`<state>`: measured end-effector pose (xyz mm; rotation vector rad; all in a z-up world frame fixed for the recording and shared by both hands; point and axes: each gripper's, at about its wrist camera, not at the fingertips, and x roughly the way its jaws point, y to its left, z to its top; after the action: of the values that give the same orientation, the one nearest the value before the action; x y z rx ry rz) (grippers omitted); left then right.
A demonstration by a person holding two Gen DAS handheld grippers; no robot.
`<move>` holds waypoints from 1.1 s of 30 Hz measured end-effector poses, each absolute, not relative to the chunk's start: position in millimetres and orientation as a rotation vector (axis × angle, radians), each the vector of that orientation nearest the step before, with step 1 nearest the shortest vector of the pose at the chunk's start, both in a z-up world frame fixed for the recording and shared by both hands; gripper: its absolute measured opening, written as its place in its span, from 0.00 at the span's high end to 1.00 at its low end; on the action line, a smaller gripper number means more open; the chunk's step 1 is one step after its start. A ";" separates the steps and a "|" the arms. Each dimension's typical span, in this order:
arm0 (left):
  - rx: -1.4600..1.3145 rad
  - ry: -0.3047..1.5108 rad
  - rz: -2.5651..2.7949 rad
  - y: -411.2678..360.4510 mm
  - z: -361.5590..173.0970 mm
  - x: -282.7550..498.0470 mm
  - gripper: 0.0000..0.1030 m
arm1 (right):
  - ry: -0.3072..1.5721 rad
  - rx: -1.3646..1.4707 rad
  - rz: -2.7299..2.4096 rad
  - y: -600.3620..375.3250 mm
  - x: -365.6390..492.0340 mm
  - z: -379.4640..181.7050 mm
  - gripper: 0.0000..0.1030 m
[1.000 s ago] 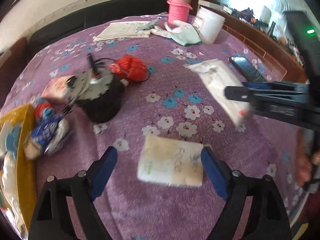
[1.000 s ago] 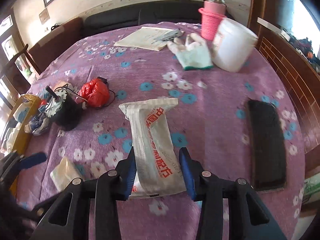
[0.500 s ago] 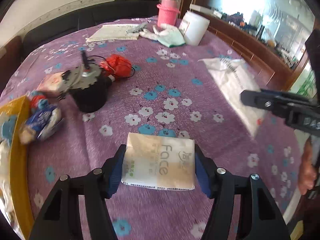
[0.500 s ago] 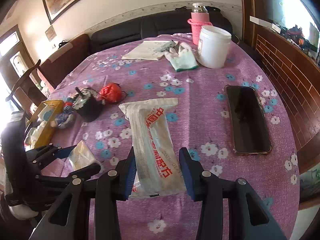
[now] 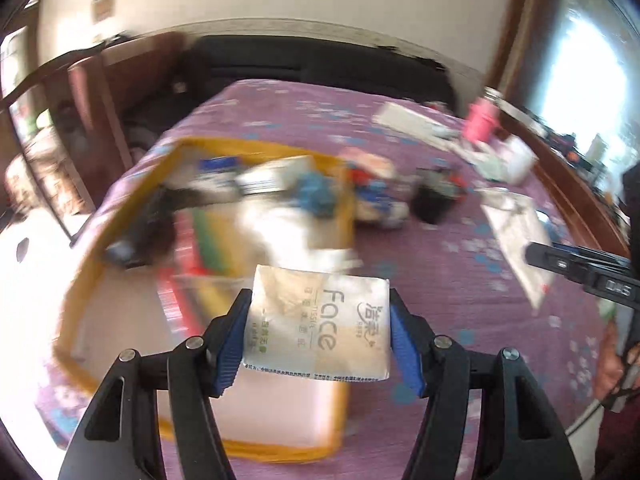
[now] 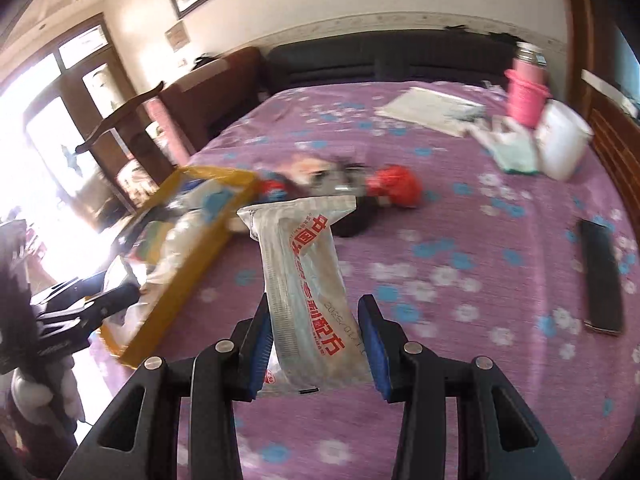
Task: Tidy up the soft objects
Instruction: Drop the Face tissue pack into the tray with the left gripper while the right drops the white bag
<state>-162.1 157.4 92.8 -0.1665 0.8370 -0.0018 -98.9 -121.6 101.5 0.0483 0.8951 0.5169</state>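
Tissue pack [image 5: 318, 326] sits clamped between the blue pads of your left gripper [image 5: 318, 340], held above the near edge of the yellow box [image 5: 120, 216] (its contents are blurred). Your right gripper [image 6: 316, 344] pinches the long white packet [image 6: 306, 280] off the purple flowered cloth [image 6: 460, 240], right of that box; a black phone [image 6: 602, 276] lies farther right.

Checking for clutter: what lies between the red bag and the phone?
In the right wrist view, only bare purple flowered cloth lies between the red bag and the phone.
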 end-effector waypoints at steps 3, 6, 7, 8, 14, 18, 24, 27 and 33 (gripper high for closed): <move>-0.206 0.854 0.105 205.5 82.3 -167.1 0.38 | 0.909 0.020 0.604 -66.8 -101.0 103.1 0.56; -0.232 0.870 0.186 246.3 70.1 -164.0 0.38 | 0.928 -0.030 0.680 -10.2 -104.3 101.1 0.56; -0.243 0.880 0.210 259.6 64.3 -161.0 0.38 | 0.934 -0.048 0.698 6.2 -105.5 99.4 0.56; -0.247 0.893 0.227 266.8 59.8 -158.2 0.38 | 0.943 -0.069 0.718 24.3 -106.6 97.5 0.56; -0.329 0.885 0.204 284.9 51.8 -165.1 0.27 | 0.992 -0.228 0.742 111.5 -112.3 73.2 0.56; -0.298 0.797 0.247 282.4 71.0 -176.9 0.21 | 1.033 -0.268 0.734 136.3 -110.0 57.0 0.56; -0.195 0.692 0.355 277.8 91.8 -193.0 0.17 | 1.022 -0.333 0.678 160.9 -101.8 44.6 0.55; -0.152 0.676 0.394 278.3 93.8 -198.1 0.16 | 0.996 -0.377 0.635 169.2 -99.2 45.5 0.54; -0.162 0.694 0.403 285.3 86.6 -199.5 0.15 | 1.022 -0.417 0.600 171.1 -107.1 46.2 0.54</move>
<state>-199.5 285.3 86.6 -0.1625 0.6939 0.4032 -107.1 171.1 46.2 -0.4175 1.0223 0.6002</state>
